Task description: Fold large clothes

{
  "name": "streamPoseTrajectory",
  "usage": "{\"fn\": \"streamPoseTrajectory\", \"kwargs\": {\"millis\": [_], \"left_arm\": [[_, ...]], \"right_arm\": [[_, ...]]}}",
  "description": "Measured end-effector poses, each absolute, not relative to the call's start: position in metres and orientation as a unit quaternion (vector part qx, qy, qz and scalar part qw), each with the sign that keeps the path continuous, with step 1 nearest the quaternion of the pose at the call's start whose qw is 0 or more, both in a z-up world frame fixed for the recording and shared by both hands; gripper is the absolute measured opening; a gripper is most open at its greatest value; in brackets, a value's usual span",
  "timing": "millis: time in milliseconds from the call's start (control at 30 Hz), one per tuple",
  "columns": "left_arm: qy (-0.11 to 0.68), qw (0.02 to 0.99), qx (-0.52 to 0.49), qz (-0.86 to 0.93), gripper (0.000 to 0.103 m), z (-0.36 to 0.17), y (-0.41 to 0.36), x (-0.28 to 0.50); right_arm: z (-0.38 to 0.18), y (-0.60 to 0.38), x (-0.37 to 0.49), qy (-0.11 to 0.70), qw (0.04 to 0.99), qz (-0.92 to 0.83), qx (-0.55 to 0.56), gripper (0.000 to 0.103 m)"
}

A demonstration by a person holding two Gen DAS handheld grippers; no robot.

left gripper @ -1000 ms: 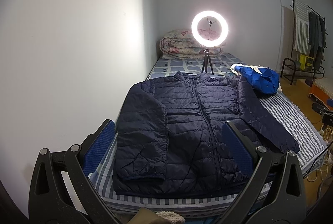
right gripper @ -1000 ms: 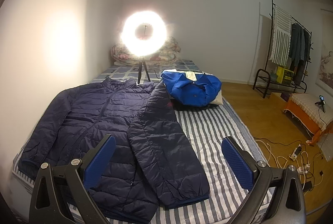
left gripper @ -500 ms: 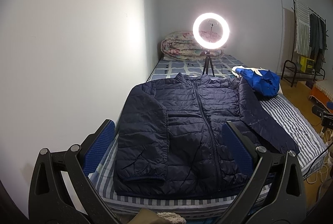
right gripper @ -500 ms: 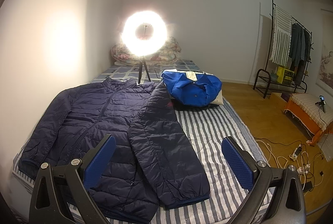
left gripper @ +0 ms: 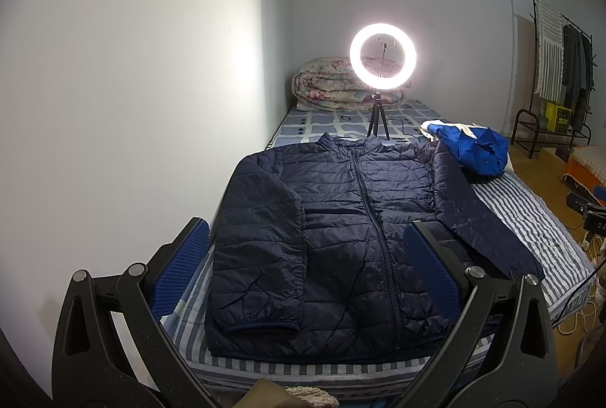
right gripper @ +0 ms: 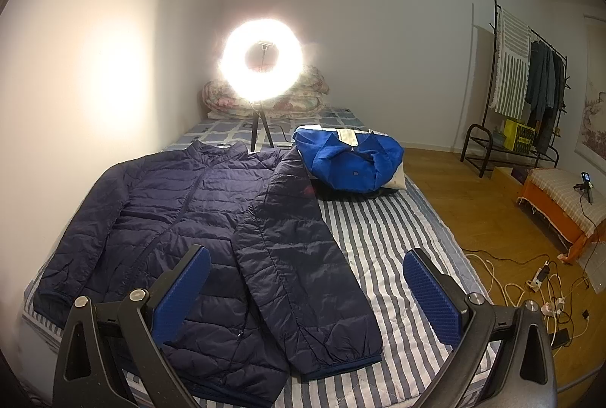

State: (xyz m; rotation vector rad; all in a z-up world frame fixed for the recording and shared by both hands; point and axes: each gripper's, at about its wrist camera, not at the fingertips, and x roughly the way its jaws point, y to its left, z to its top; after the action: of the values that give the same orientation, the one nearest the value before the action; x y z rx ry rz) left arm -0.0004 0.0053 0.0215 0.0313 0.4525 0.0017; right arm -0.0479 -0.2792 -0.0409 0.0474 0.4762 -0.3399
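Jacket point(left gripper: 341, 237) flat beyond both grippers' parted fingers point(left gripper: 181, 264)

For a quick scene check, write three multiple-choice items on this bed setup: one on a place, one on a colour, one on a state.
1. Where does the ring light stand?
A. on the floor
B. on the bed, beyond the jacket's collar
C. on the clothes rack

2. What colour is the spread-out puffer jacket?
A. navy
B. red
C. white

3. How is the left hand-held gripper?
A. shut on a sleeve
B. open, holding nothing
C. shut, empty

Answers:
1 B, its tripod rests on the bedding.
2 A, dark blue quilting.
3 B, its pads sit wide apart.
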Motion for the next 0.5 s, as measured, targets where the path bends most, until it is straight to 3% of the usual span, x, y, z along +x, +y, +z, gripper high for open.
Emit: {"fn": "streamPoseTrajectory", "kwargs": {"millis": [500], "left_arm": [[0.224,0.975,0.015,0.000,0.103,0.0199,0.0065,-0.0012]], "right_arm": [[-0.0419,-0.2758,-0.0441,0.237,0.957,-0.164,0.022,0.103]]}}
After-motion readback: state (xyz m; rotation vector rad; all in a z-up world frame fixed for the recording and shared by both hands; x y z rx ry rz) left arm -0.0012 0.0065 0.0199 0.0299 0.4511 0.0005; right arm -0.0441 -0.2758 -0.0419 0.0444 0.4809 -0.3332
